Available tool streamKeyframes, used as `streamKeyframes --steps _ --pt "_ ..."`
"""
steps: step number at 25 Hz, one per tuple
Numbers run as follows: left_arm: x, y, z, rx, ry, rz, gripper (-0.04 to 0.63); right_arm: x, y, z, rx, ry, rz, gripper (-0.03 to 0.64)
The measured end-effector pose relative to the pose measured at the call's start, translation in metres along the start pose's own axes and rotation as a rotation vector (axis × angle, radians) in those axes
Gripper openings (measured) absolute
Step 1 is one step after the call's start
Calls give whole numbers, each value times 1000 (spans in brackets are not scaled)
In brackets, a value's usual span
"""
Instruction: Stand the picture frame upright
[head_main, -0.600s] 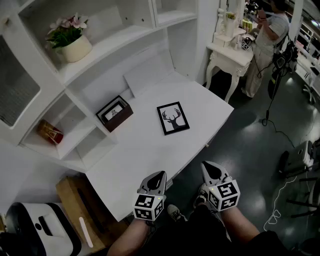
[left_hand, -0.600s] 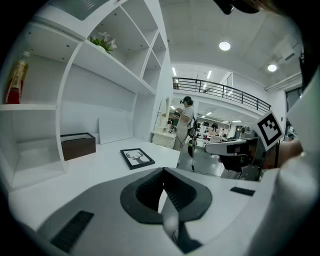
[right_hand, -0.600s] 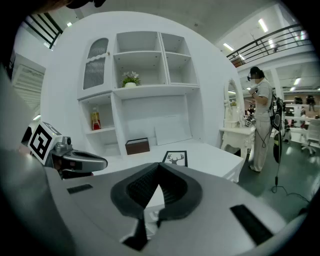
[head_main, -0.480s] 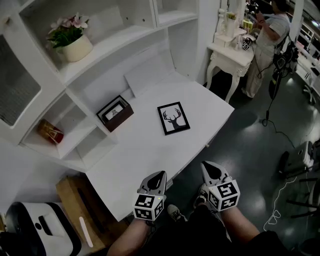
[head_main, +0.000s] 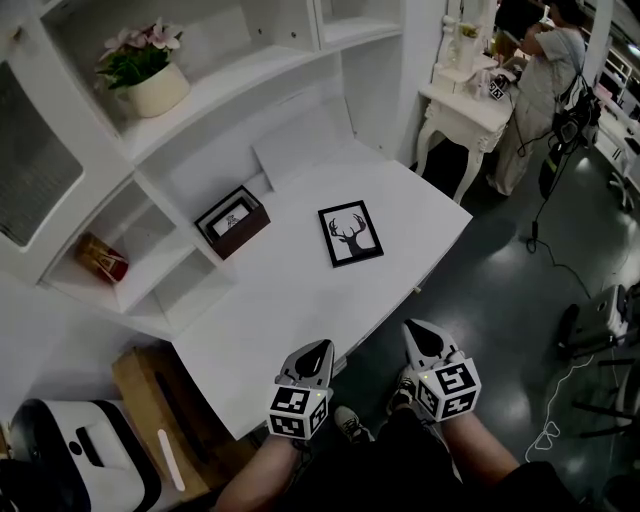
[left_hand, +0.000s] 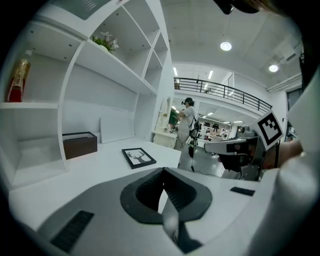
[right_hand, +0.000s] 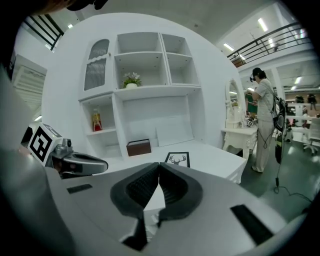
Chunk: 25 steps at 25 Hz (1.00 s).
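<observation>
picture frame (head_main: 350, 233) apparently flat on desk (head_main: 300, 300); both grippers closed, empty.

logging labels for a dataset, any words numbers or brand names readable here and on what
No text reads clearly.
brown box: white card on top, print too small to read.
picture frame: antlered deer head drawing, no words.
red thing on the shelf: too blurred to tell any print.

I can see a potted plant with pink flowers (head_main: 148, 75) on an upper shelf of the white shelving unit (head_main: 250, 70). A red bottle (head_main: 101, 259) sits in a lower cubby, and a dark brown box (head_main: 233, 222) stands at the back of the white desk (head_main: 290, 310). Off to the right, a person (head_main: 548, 75) stands at a small white dressing table (head_main: 462, 108).
</observation>
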<state>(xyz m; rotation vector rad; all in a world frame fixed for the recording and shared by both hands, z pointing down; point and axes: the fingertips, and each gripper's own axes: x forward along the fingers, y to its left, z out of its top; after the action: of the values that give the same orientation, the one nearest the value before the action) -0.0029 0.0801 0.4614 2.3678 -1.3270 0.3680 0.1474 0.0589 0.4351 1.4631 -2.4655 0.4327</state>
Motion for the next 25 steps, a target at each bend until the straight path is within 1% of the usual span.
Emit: streamKeyframes --steps 8,25 --pt "-1 3 3 -6 -20 3 6 0 -1 6 1 -12 -5 3" --pt "-8 16 7 -8 -16 2 6 7 7 14 -2 -16 -21 3"
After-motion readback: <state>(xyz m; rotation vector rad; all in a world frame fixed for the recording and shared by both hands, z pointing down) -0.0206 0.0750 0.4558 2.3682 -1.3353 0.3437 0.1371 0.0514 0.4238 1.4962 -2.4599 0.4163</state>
